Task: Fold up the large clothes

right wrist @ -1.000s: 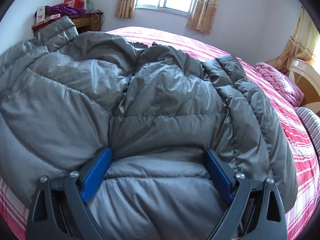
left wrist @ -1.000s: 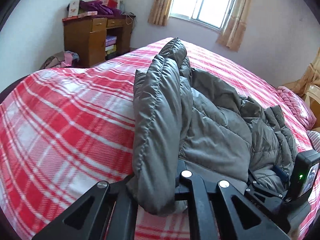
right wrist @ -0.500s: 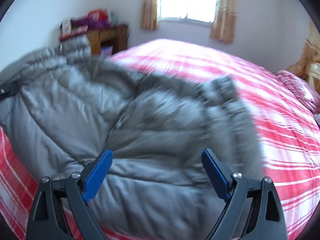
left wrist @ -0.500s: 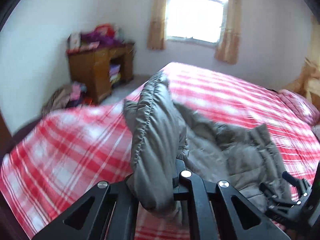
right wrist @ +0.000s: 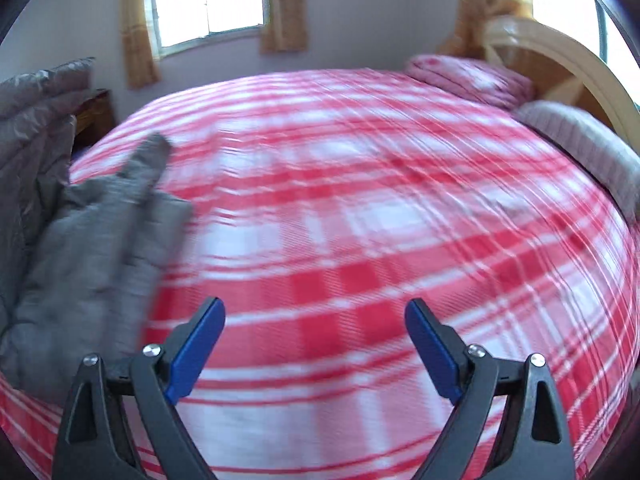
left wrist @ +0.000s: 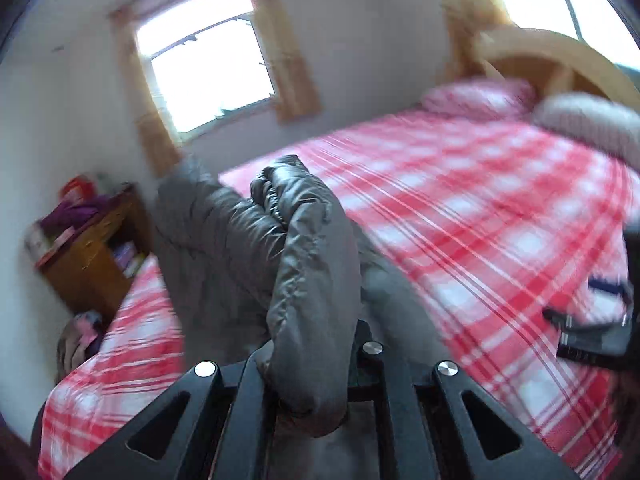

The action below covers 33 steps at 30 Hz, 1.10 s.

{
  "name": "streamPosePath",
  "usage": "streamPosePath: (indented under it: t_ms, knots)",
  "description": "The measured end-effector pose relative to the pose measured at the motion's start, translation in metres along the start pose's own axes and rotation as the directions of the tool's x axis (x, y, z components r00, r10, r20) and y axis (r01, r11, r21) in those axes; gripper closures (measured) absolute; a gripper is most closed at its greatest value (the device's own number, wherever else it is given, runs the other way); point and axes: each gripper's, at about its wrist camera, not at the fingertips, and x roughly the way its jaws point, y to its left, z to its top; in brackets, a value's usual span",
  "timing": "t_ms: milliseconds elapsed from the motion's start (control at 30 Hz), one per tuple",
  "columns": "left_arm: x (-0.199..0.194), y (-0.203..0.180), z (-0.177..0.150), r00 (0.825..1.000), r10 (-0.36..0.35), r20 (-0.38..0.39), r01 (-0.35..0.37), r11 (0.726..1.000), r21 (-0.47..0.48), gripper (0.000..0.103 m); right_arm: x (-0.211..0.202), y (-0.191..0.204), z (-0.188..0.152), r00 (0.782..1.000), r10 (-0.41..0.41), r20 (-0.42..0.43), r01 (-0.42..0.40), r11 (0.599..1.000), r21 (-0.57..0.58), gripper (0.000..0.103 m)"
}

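Note:
A grey quilted puffer jacket (left wrist: 308, 256) hangs from my left gripper (left wrist: 316, 364), which is shut on a thick fold of it and holds it up above the red and white checked bed (left wrist: 480, 216). In the right wrist view the jacket (right wrist: 92, 248) trails at the left edge, blurred by motion. My right gripper (right wrist: 316, 344) is open and empty, its blue pads (right wrist: 200, 344) wide apart above the bare bedspread (right wrist: 360, 200). The right gripper also shows at the right edge of the left wrist view (left wrist: 600, 332).
A wooden desk (left wrist: 92, 264) with piled items stands left of the bed, with clothes on the floor beside it (left wrist: 76, 340). Pink bedding (right wrist: 472, 80), a striped pillow (right wrist: 580, 140) and a curved wooden headboard (right wrist: 568, 64) lie at the right. Curtained windows (right wrist: 208, 0) are behind.
My left gripper has lifted the jacket and swung right. My right gripper has come off the jacket and now hovers over bare bedspread, still open. Both views have turned toward the headboard.

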Motion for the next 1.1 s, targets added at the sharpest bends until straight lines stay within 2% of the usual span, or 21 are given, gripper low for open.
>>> streamPosePath:
  t_ms: [100, 200, 367, 467, 533, 567, 600, 700, 733, 800, 900, 967, 1000, 1033, 1100]
  knots:
    - [0.019, -0.040, -0.016, 0.999, -0.025, -0.042, 0.029, 0.995, 0.091, 0.098, 0.003, -0.028, -0.007, 1.000, -0.025, -0.014, 0.026, 0.998, 0.052, 0.010]
    - [0.021, -0.067, -0.030, 0.999, -0.021, -0.042, 0.028, 0.987, 0.159, 0.097, 0.004, -0.043, -0.012, 0.999, -0.028, -0.026, 0.029, 0.997, 0.066, 0.010]
    - [0.012, -0.073, -0.034, 0.999, -0.018, -0.041, 0.026, 0.981, 0.190, 0.089, 0.007, -0.047, -0.015, 1.000, -0.009, -0.023, 0.011, 0.997, 0.080, 0.009]
    - [-0.005, -0.080, -0.027, 1.000, -0.011, -0.022, 0.015, 0.977, 0.213, 0.060, 0.012, -0.047, -0.014, 1.000, -0.008, -0.030, 0.010, 0.998, 0.068, 0.009]
    - [-0.033, -0.082, -0.022, 0.999, -0.013, 0.037, 0.004, 0.975, 0.220, 0.015, 0.014, -0.047, -0.015, 0.999, -0.009, -0.032, 0.011, 0.998, 0.066, 0.009]
    - [-0.043, -0.083, -0.020, 0.998, -0.016, 0.064, 0.001, 0.975, 0.222, 0.009, 0.014, -0.047, -0.015, 0.999, -0.009, -0.033, 0.011, 0.998, 0.066, 0.009]
    - [-0.060, -0.081, -0.019, 0.993, -0.033, 0.116, 0.006, 0.974, 0.227, 0.006, 0.014, -0.048, -0.016, 0.999, -0.009, -0.033, 0.011, 0.998, 0.066, 0.009]
    - [-0.086, -0.069, -0.013, 0.986, -0.038, 0.164, 0.001, 0.975, 0.220, 0.006, 0.016, -0.047, -0.015, 0.999, -0.013, -0.039, 0.015, 0.998, 0.061, 0.009]
    - [-0.090, -0.057, -0.009, 0.982, -0.013, 0.187, -0.024, 0.980, 0.198, 0.006, 0.017, -0.046, -0.015, 0.999, -0.017, -0.043, 0.019, 0.998, 0.056, 0.009]
    - [-0.085, -0.034, -0.002, 0.981, 0.050, 0.185, -0.078, 0.986, 0.148, 0.006, 0.016, -0.045, -0.013, 0.999, -0.020, -0.046, 0.022, 0.998, 0.053, 0.012]
    - [-0.057, 0.016, 0.003, 0.980, 0.170, 0.106, -0.175, 0.984, 0.039, 0.006, 0.014, -0.041, -0.003, 0.999, 0.010, -0.046, -0.008, 0.998, 0.060, 0.017]
    - [-0.037, 0.053, 0.002, 0.970, 0.238, 0.044, -0.235, 0.970, -0.056, 0.006, 0.005, -0.030, 0.015, 0.999, 0.034, -0.021, -0.033, 0.999, 0.043, 0.022]
    - [-0.026, 0.073, 0.000, 0.959, 0.284, 0.011, -0.281, 0.953, -0.110, 0.006, 0.001, -0.024, 0.022, 0.999, 0.042, -0.010, -0.041, 0.999, 0.029, 0.024]
    - [-0.012, 0.094, -0.003, 0.939, 0.342, -0.039, -0.343, 0.924, -0.168, 0.006, -0.006, -0.012, 0.037, 0.998, 0.059, 0.012, -0.060, 0.998, 0.003, 0.024]
    - [0.011, 0.126, -0.011, 0.906, 0.400, -0.142, -0.424, 0.869, -0.254, 0.006, -0.019, 0.012, 0.062, 0.994, 0.095, 0.047, -0.093, 0.995, -0.039, 0.024]
